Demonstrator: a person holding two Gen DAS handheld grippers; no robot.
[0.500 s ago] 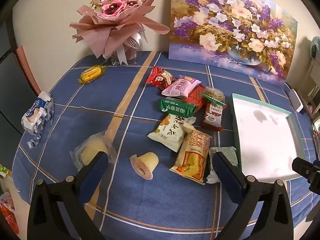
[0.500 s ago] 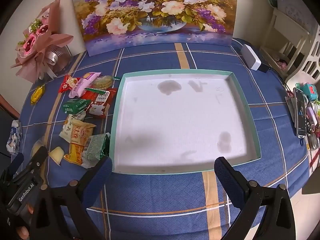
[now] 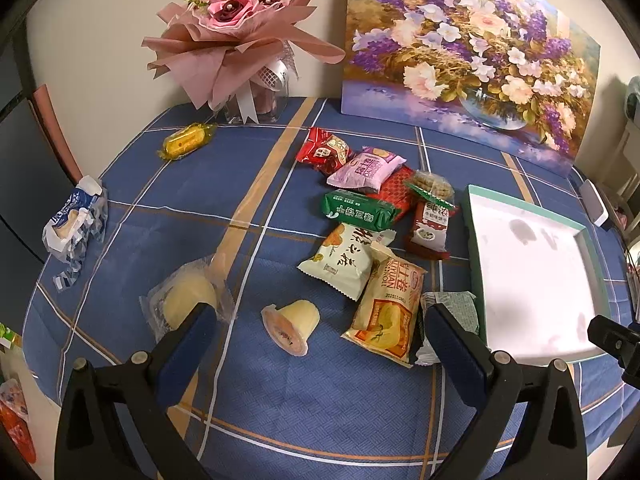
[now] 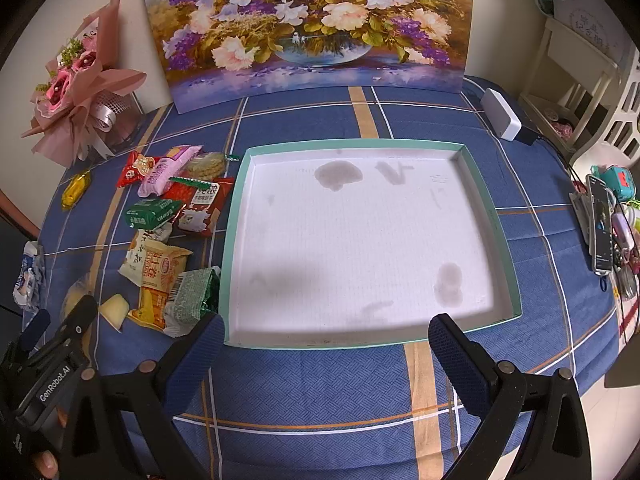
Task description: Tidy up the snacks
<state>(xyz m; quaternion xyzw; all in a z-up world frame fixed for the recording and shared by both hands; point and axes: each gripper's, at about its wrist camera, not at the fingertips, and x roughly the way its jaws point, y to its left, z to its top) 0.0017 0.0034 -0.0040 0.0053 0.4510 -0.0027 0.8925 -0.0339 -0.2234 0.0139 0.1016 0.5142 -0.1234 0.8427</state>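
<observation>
Nothing has shifted since a moment ago: both claws hang where they were, jaws spread wide and holding nothing. The left gripper (image 3: 316, 332) hovers above a jelly cup (image 3: 292, 326) on the blue tablecloth (image 3: 320, 408), open cloth around it. The right gripper (image 4: 326, 338) sits over the near rim of the tray (image 4: 490, 216), whose white floor is bare. Farther back, the snacks (image 3: 372, 216) lie heaped just beside the tray's left edge, and a painting (image 4: 312, 24) leans on the wall.

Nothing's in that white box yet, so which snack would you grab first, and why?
Probably lower the open left gripper onto the jelly cup: it lies alone on its side between the fingers, and the tray beside the pile holds nothing.
</observation>
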